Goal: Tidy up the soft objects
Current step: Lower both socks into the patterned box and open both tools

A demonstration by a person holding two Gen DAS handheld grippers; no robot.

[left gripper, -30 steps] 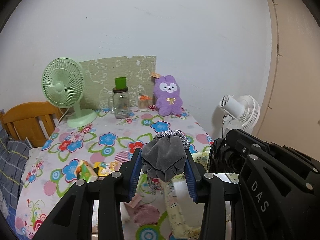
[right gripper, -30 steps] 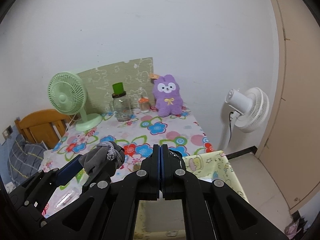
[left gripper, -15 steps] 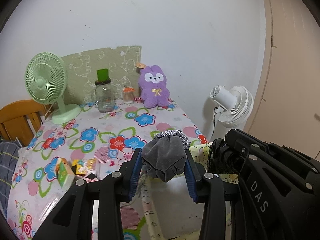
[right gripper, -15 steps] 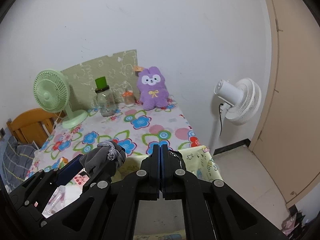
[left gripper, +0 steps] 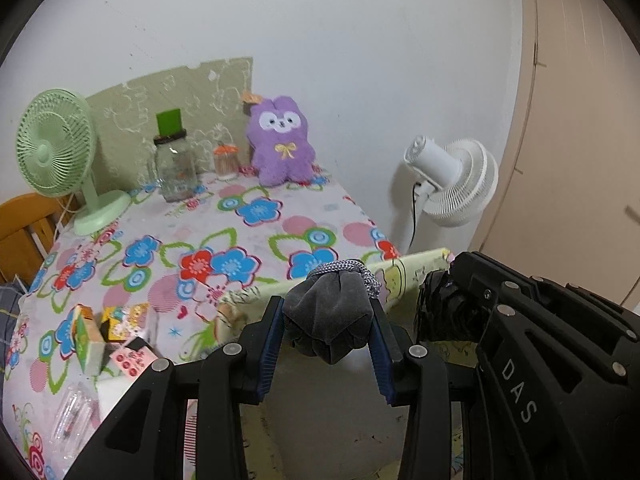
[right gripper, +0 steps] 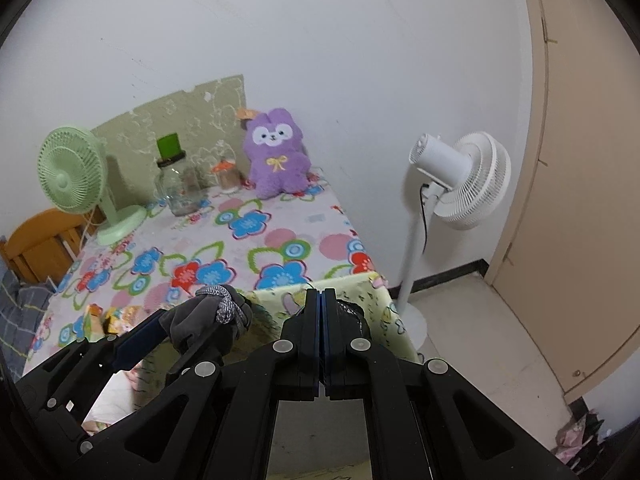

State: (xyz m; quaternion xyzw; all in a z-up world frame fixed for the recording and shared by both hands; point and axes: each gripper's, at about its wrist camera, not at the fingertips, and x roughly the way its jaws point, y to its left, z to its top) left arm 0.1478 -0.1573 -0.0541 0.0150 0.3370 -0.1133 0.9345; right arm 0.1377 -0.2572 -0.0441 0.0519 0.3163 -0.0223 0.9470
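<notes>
My left gripper (left gripper: 326,308) is shut on a grey soft pouch (left gripper: 328,320) tied with a grey-white cord, held above the yellow cartoon-print fabric box (left gripper: 408,268) at the table's near right corner. From the right wrist view the same pouch (right gripper: 196,324) hangs to the left. My right gripper (right gripper: 320,296) is shut, blue pads together, at the box rim (right gripper: 360,284). A black crumpled thing (right gripper: 352,312) sits by its tips; I cannot tell if it is pinched. A purple plush rabbit (left gripper: 280,144) stands upright at the table's far edge against the wall.
On the flowered tablecloth (left gripper: 256,216) stand a green desk fan (left gripper: 56,148), a glass jar with a green lid (left gripper: 174,168) and a small orange-lidded jar (left gripper: 226,162). Small boxes (left gripper: 100,332) lie near left. A white floor fan (left gripper: 452,184) stands right of the table, a wooden chair (left gripper: 20,224) left.
Both grippers have moved right and down toward the yellow box, so the table items have slid left in view. The left grip on the pouch and the shut right jaws are unchanged.
</notes>
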